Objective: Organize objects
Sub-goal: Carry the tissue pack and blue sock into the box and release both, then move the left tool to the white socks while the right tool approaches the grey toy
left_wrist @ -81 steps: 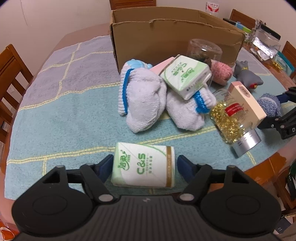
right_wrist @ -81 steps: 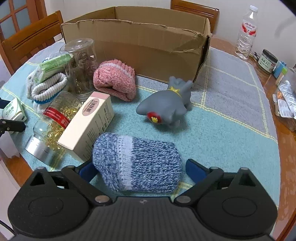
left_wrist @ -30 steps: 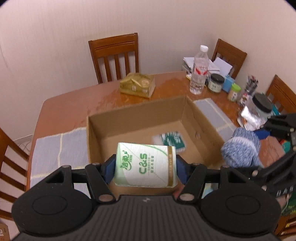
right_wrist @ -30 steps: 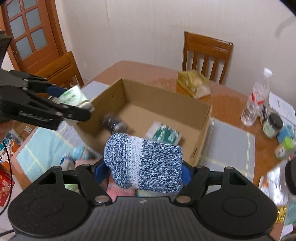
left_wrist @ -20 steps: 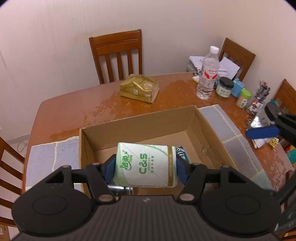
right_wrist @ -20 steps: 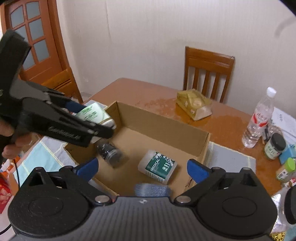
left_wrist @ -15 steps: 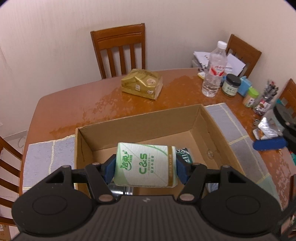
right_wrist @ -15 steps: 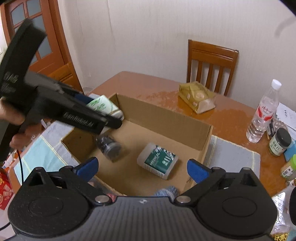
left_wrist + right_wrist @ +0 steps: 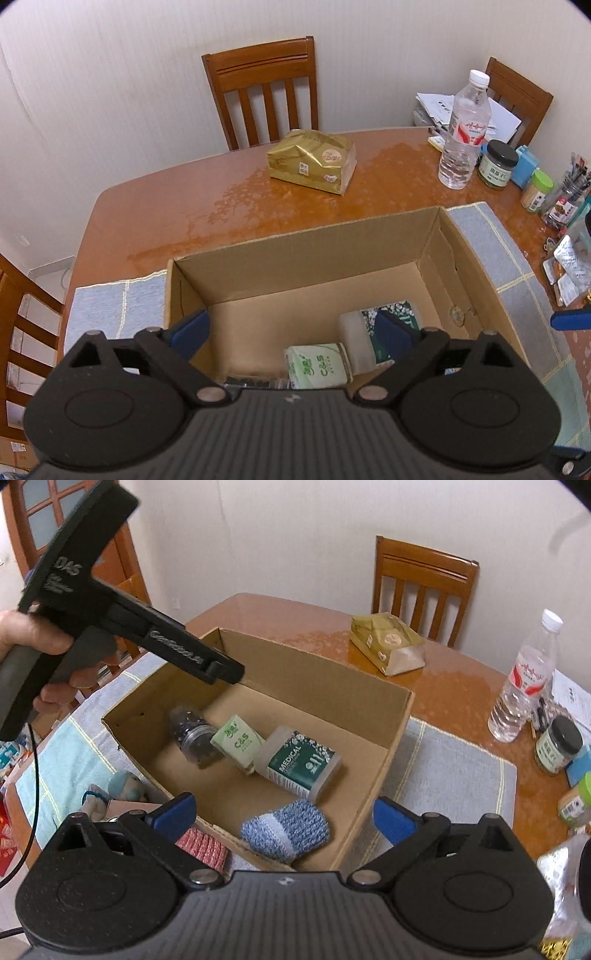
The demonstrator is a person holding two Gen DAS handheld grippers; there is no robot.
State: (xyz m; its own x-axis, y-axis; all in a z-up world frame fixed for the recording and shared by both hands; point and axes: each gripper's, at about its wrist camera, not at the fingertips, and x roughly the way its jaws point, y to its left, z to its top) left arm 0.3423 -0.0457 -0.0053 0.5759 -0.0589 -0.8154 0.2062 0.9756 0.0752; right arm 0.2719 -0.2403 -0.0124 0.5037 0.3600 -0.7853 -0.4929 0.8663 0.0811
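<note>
Cardboard box (image 9: 391,716) on tabletop (image 9: 155,206), centre of both views. Inside: tissue pack (image 9: 238,744), long axis running upper left to lower right, leaning against medical bottle (image 9: 301,762) lying on its side; blue knit sock (image 9: 286,829) at the near wall. Left gripper (image 9: 291,330) fingers opening, nothing between them. Right gripper (image 9: 284,812) fingers spread wide, empty, above the sock.
</note>
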